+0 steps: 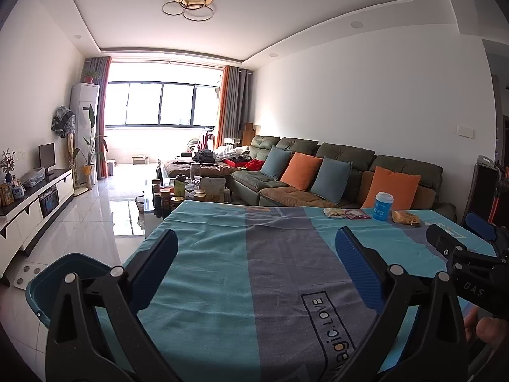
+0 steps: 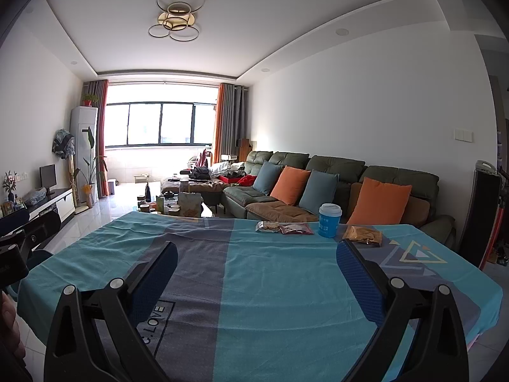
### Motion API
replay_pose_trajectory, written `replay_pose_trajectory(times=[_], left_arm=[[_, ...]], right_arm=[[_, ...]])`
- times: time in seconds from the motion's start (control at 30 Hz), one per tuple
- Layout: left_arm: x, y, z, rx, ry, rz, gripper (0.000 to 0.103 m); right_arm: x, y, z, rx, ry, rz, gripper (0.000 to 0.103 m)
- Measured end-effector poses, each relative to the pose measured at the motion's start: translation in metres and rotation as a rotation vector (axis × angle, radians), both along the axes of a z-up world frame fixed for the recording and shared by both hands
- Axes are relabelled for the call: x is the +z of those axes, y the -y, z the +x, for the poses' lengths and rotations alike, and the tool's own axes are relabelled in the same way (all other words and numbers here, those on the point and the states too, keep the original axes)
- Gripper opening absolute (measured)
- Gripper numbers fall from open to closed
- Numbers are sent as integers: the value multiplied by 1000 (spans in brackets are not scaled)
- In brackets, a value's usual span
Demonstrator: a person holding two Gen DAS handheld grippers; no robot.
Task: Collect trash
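A: What sits on the table (image 2: 286, 286)?

B: Along its far edge, a row: a snack packet (image 2: 268, 226) at the left, a second packet (image 2: 296, 229) touching its right side, then a lidded cup (image 2: 329, 220) standing upright, then a third packet (image 2: 362, 236) just right of the cup and slightly nearer.

A: And behind that?

B: The sofa (image 2: 334, 172) runs along the right wall beyond the table's far edge, four cushions (image 2: 291, 185) leaning on its back. A coffee table (image 2: 178, 205) crowded with jars stands beyond the far left corner.

A: Anything below the table?

B: A bin (image 1: 63, 273) stands on the floor just off its left edge; a TV stand (image 1: 35, 197) lines the left wall.
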State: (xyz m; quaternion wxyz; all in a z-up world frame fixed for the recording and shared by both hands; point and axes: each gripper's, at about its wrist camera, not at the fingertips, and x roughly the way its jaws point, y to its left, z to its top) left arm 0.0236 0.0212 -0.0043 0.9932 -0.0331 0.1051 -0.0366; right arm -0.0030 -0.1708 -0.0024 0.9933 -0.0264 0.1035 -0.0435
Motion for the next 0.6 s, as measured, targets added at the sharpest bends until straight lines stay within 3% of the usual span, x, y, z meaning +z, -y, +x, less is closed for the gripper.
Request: replay_pose_trajectory(times=[0.6], left_arm=[[-5, -2, 6, 1, -17, -10, 98]], right_arm=[[-1, -2, 1, -4, 1, 0, 96]])
